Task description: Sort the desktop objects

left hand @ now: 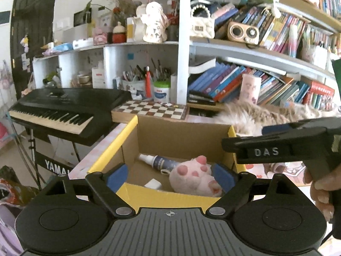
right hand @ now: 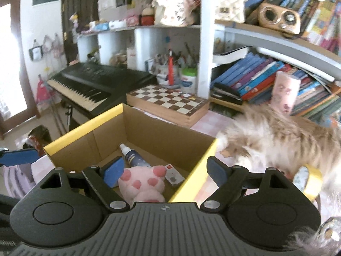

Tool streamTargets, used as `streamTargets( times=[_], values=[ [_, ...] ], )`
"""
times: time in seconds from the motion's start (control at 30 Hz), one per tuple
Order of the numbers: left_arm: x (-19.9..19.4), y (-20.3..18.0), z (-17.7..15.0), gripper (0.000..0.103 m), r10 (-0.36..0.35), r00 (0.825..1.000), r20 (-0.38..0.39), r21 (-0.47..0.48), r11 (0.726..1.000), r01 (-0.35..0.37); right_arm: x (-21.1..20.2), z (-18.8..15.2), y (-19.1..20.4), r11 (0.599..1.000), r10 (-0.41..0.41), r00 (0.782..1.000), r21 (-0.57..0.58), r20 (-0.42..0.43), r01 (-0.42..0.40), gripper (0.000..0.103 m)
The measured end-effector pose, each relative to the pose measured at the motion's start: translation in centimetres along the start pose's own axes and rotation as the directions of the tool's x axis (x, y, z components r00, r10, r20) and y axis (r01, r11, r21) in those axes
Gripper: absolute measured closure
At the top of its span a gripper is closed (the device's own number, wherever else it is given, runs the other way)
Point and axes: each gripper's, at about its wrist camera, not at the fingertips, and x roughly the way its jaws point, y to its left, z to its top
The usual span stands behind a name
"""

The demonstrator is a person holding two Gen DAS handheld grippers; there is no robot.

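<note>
Both claws hang spread and empty above the cardboard box (left hand: 183, 136). The pink paw plush (left hand: 197, 176) lies inside at the near right, below the left gripper (left hand: 169, 176), toward its right pad. Under the right gripper (right hand: 165, 170) it sits nearer the left pad. A spray bottle (left hand: 158, 162) lies just beyond the plush.

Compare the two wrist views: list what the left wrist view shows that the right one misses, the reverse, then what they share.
Only the left wrist view: the right gripper's black body marked DAS and the hand holding it.
Only the right wrist view: a roll of yellow tape beside the cat.
Both: the cardboard box holding the pink paw plush and spray bottle, the chessboard, the keyboard, the fluffy cat.
</note>
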Motion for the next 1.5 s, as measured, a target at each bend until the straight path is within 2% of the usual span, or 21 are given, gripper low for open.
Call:
streamTargets(
  times=[0.33,0.7,1.17,1.5],
  values=[
    [-3.8,1.9,-2.1,0.012,-0.006,1.000,0.009,-0.003,1.000,0.006,-5.2,-3.1,1.4,0.989,-0.117,0.992,0.093,0.041,0.113,0.019],
    [-7.8,3.2,-5.2,0.011,0.001,1.000,-0.003,-0.016,1.000,-0.001,-10.0,-8.0,3.0,0.950,-0.248,0.969,0.199,0.004,0.242,0.019],
    [-11.3,2.8,-8.9,0.011,0.002,0.999,-0.034,0.024,1.000,-0.001,-14.4,-14.0,7.0,0.928,-0.323,0.946,0.184,-0.038,0.324,0.018],
    [-12.7,2.3,-10.6,0.010,-0.020,0.999,-0.047,0.045,0.999,0.022,-15.8,-16.6,9.7,0.932,-0.320,0.945,0.160,-0.063,0.326,0.017]
  ],
)
